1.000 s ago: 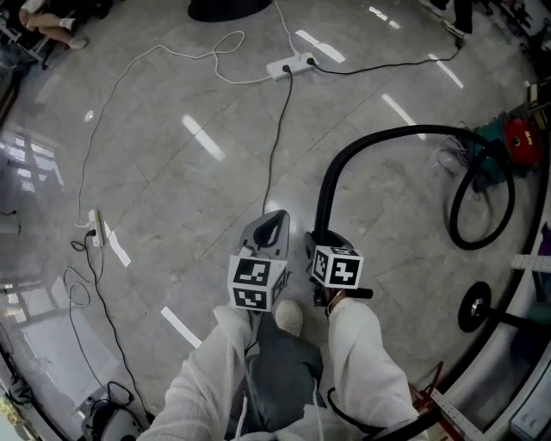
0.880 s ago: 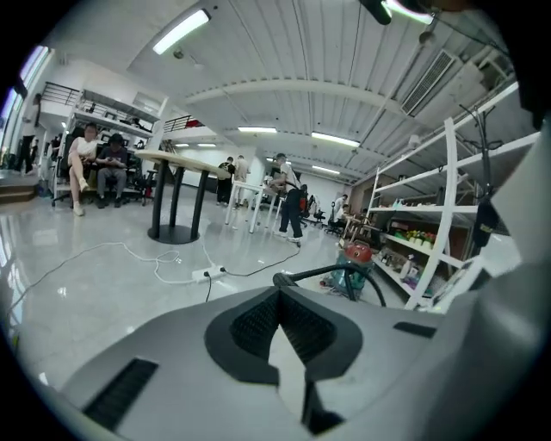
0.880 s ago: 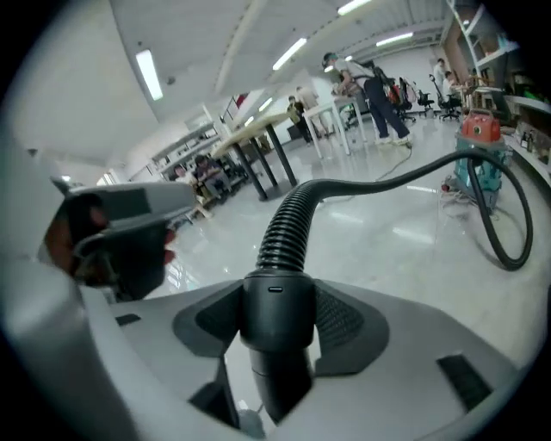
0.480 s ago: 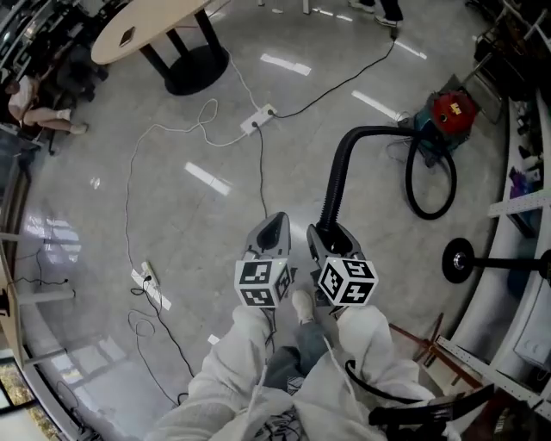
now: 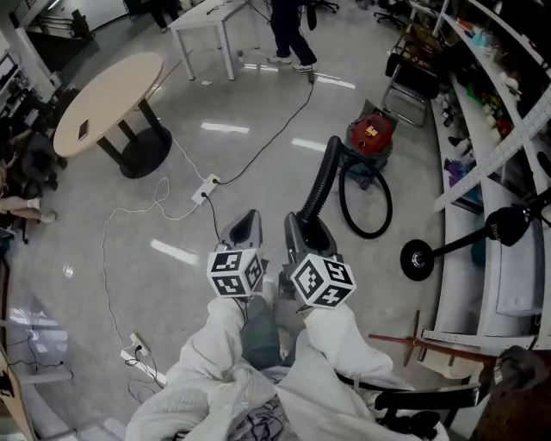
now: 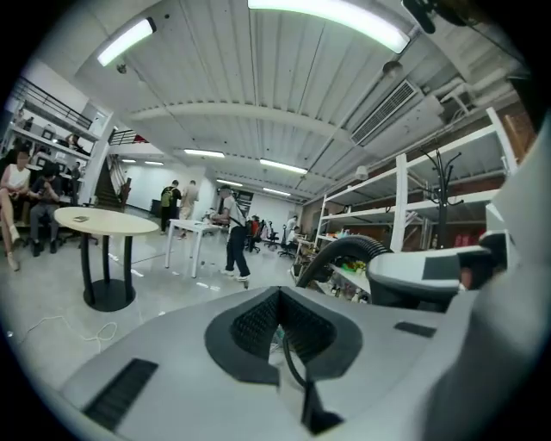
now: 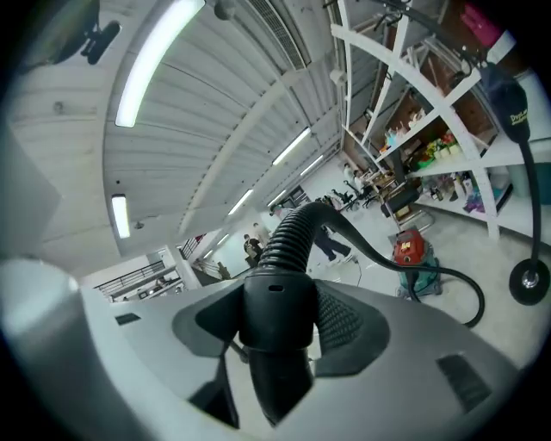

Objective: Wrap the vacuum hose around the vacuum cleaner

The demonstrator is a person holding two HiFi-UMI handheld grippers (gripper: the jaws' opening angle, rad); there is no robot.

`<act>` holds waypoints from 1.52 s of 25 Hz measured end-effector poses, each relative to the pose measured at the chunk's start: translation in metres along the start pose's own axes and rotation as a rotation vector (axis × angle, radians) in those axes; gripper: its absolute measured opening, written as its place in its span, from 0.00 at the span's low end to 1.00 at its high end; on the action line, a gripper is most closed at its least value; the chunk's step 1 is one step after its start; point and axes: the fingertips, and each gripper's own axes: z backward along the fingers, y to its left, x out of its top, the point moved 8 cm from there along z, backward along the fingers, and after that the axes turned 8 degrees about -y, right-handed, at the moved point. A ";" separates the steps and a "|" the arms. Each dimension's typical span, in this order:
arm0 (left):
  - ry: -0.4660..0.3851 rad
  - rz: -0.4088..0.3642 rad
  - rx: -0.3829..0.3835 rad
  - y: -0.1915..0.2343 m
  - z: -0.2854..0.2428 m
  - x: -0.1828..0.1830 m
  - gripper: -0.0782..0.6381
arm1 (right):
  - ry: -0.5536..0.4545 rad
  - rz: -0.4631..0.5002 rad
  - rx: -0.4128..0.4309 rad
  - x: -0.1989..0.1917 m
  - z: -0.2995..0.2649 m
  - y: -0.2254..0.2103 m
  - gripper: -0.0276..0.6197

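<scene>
The red and teal vacuum cleaner [image 5: 370, 138] stands on the floor ahead and to the right; it is also in the right gripper view [image 7: 411, 250]. Its black ribbed hose [image 5: 318, 185] rises from a loop lying on the floor [image 5: 366, 211] up to my right gripper [image 5: 301, 231]. That gripper [image 7: 280, 301] is shut on the hose's smooth end cuff [image 7: 275, 319], held high and about level. Beside it on the left, my left gripper [image 5: 244, 228] holds nothing. In the left gripper view its tips [image 6: 277, 297] meet, and the hose [image 6: 344, 251] arches past on the right.
A round table [image 5: 108, 90] stands at the left and a white table [image 5: 215, 13] behind it, with a person [image 5: 288, 26] near. A power strip [image 5: 207, 189] and cables lie on the floor. Shelves [image 5: 491, 103] and a round-based stand [image 5: 417, 258] line the right side.
Both grippers have risen together, the right one carrying the hose end up. The head view has tilted up, and the vacuum cleaner now sits nearer the middle.
</scene>
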 end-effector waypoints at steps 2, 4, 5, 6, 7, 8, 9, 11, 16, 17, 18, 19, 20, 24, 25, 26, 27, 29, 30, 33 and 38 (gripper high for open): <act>-0.030 0.003 -0.063 -0.012 -0.030 0.019 0.11 | -0.050 0.015 -0.045 0.019 -0.007 -0.007 0.41; -0.048 0.004 -0.124 -0.023 -0.060 0.034 0.11 | -0.092 0.032 -0.093 0.038 -0.017 -0.017 0.41; -0.051 0.001 -0.153 -0.028 -0.076 0.039 0.11 | -0.110 0.041 -0.118 0.046 -0.024 -0.023 0.41; -0.051 -0.005 -0.182 -0.032 -0.091 0.043 0.11 | -0.126 0.048 -0.142 0.054 -0.033 -0.029 0.41; -0.049 -0.011 -0.210 -0.035 -0.105 0.047 0.11 | -0.141 0.053 -0.166 0.061 -0.042 -0.034 0.41; -0.045 -0.018 -0.238 -0.037 -0.120 0.050 0.11 | -0.155 0.057 -0.191 0.069 -0.053 -0.038 0.41; -0.039 -0.024 -0.266 -0.038 -0.135 0.053 0.11 | -0.171 0.061 -0.217 0.076 -0.064 -0.043 0.41; -0.029 -0.033 -0.319 -0.039 -0.166 0.060 0.11 | -0.200 0.073 -0.271 0.092 -0.089 -0.055 0.41; -0.013 -0.086 -0.427 -0.045 -0.247 0.084 0.11 | -0.244 0.145 -0.368 0.135 -0.155 -0.088 0.41; -0.012 -0.097 -0.448 -0.047 -0.263 0.088 0.11 | -0.254 0.159 -0.383 0.142 -0.166 -0.094 0.41; -0.011 -0.107 -0.469 -0.050 -0.278 0.092 0.11 | -0.265 0.164 -0.397 0.148 -0.176 -0.100 0.41; -0.012 -0.115 -0.488 -0.053 -0.292 0.096 0.11 | -0.276 0.162 -0.411 0.155 -0.184 -0.107 0.41; -0.015 -0.118 -0.505 -0.057 -0.306 0.100 0.11 | -0.287 0.159 -0.425 0.161 -0.192 -0.114 0.41; -0.024 -0.094 -0.567 -0.079 -0.356 0.113 0.11 | -0.320 0.192 -0.469 0.186 -0.217 -0.139 0.41; -0.024 -0.094 -0.585 -0.085 -0.369 0.115 0.11 | -0.333 0.188 -0.479 0.193 -0.224 -0.146 0.41; -0.025 -0.099 -0.603 -0.092 -0.382 0.118 0.11 | -0.353 0.172 -0.489 0.202 -0.231 -0.152 0.41; -0.027 -0.106 -0.621 -0.099 -0.397 0.121 0.11 | -0.379 0.153 -0.500 0.213 -0.238 -0.160 0.41; -0.035 -0.113 -0.660 -0.111 -0.426 0.128 0.11 | -0.433 0.148 -0.515 0.240 -0.252 -0.173 0.41; -0.041 -0.113 -0.678 -0.118 -0.441 0.131 0.11 | -0.458 0.168 -0.515 0.255 -0.260 -0.179 0.41; -0.065 -0.118 -0.709 -0.138 -0.494 0.141 0.11 | -0.520 0.214 -0.488 0.303 -0.294 -0.195 0.41; -0.078 -0.136 -0.728 -0.185 -0.596 0.158 0.11 | -0.507 0.202 -0.472 0.367 -0.371 -0.253 0.41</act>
